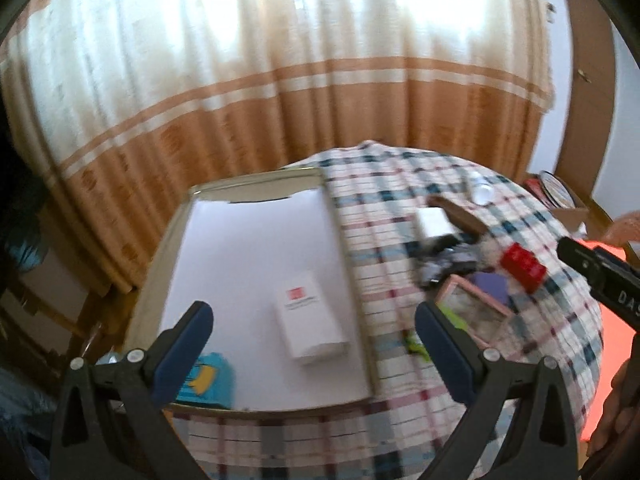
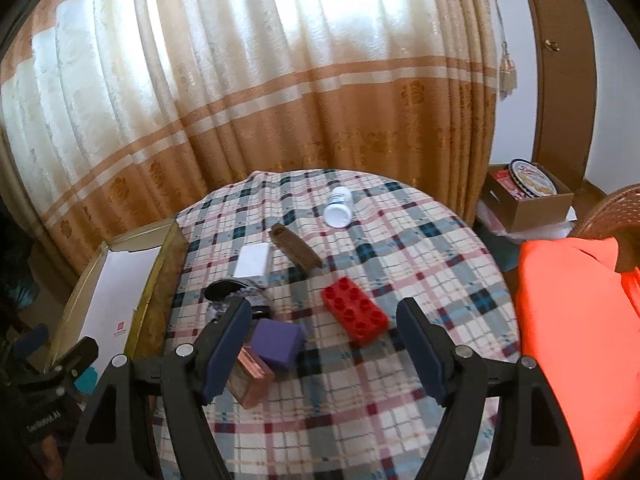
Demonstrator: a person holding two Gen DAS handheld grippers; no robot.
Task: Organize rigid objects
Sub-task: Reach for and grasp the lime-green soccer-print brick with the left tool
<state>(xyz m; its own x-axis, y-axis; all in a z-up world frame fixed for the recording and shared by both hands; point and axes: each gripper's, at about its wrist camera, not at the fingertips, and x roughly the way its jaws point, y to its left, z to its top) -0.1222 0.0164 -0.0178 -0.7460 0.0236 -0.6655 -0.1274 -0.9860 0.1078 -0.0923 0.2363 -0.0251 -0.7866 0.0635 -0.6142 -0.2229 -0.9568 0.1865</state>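
My left gripper [image 1: 312, 307] is open above a shallow gold-rimmed tray [image 1: 344, 240] with a white floor. A white box with a red logo [image 1: 310, 326] and a teal item [image 1: 208, 380] lie in the tray. My right gripper [image 2: 324, 303] is open over the plaid table [image 2: 420, 240], with nothing between its fingers. Just ahead of it lie a red studded brick [image 2: 356, 314], a purple block [image 2: 280, 342] and a pink-framed box [image 2: 250, 376]. Farther back are a white box [image 2: 252, 260], a brown ridged piece [image 2: 294, 252], a white bottle [image 2: 339, 208] on its side and a dark round tin [image 2: 236, 292].
The tray [image 2: 152, 280] sits at the table's left edge, with my left gripper [image 2: 52, 368] over it. An orange garment [image 2: 580, 340] fills the right side. A cardboard box [image 2: 528, 208] stands on the floor beyond. Curtains hang behind the table.
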